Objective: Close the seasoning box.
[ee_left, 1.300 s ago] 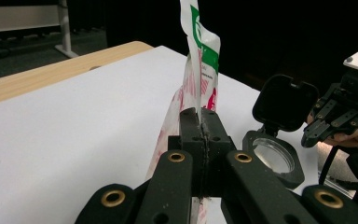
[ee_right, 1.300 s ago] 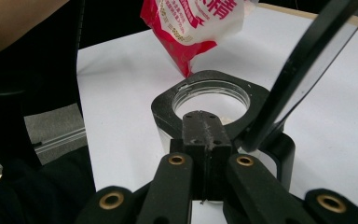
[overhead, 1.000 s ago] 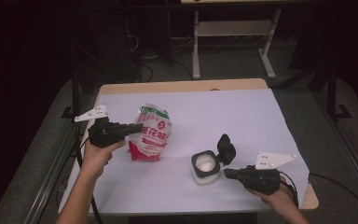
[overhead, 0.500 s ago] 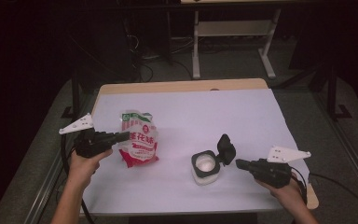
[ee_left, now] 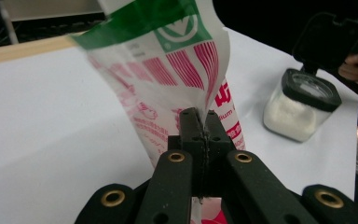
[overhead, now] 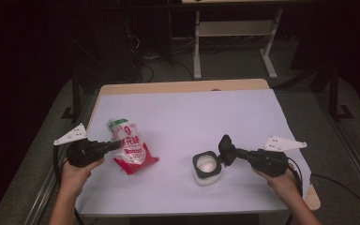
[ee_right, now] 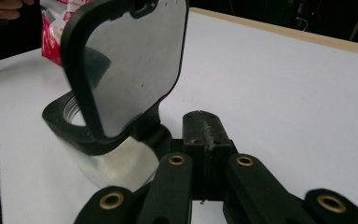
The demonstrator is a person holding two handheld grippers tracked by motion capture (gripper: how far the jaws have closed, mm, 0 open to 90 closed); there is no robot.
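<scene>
Since a second ago I have dragged the salt bag (overhead: 129, 149) away from the jar, towards my left edge of the table, and my right hand has slid outward to the right, off the open lid.

Furthest left, my left gripper (overhead: 115, 145) has its jaws pressed together on a fold of the bag's thin film. In the left gripper view the plastic disappears right into the seam between the two black pads, with the green-and-red printed top flaring up above them. The bag's bottom rests on the white table cover (overhead: 187, 117), and its body leans over to the right.

Next comes the clear jar (overhead: 207, 169), standing upright near the front edge with white grains inside and its black flip lid (overhead: 226, 149) hinged up and open. It is well apart from the bag.

On the right, my right gripper (overhead: 236, 153) has its jaws squeezed together on nothing, the tips just beside the raised lid.

The risks I see are these. My pinch is on a slack corner, so the film could slip or tear if I lift quickly. The bag could also spill onto the cover. A nudge from my right tips might knock the lid shut or tip the jar.
</scene>
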